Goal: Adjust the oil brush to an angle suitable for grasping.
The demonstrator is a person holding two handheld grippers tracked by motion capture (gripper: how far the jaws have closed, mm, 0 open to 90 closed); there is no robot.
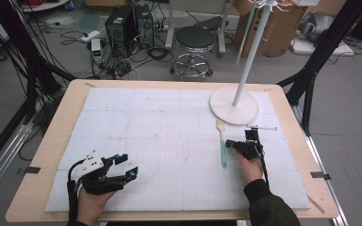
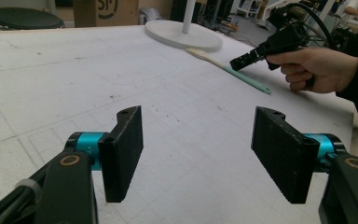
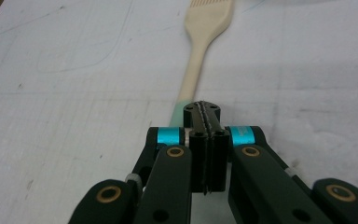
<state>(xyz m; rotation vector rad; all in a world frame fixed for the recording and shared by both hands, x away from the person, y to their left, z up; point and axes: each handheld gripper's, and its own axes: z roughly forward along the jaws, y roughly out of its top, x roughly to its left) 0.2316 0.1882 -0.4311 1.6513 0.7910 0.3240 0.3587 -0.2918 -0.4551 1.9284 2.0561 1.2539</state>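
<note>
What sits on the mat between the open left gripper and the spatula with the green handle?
Nothing: the high view shows bare white mat between the left gripper and the spatula.

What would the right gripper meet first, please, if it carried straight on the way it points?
Most likely the spatula: the right gripper, jaws shut, points along its handle toward the pale blade. Whether the tips ride just above the handle or already touch it is unclear.

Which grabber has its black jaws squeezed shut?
The right gripper, beside the spatula; its jaws press together. The left gripper has jaws wide apart.
</note>
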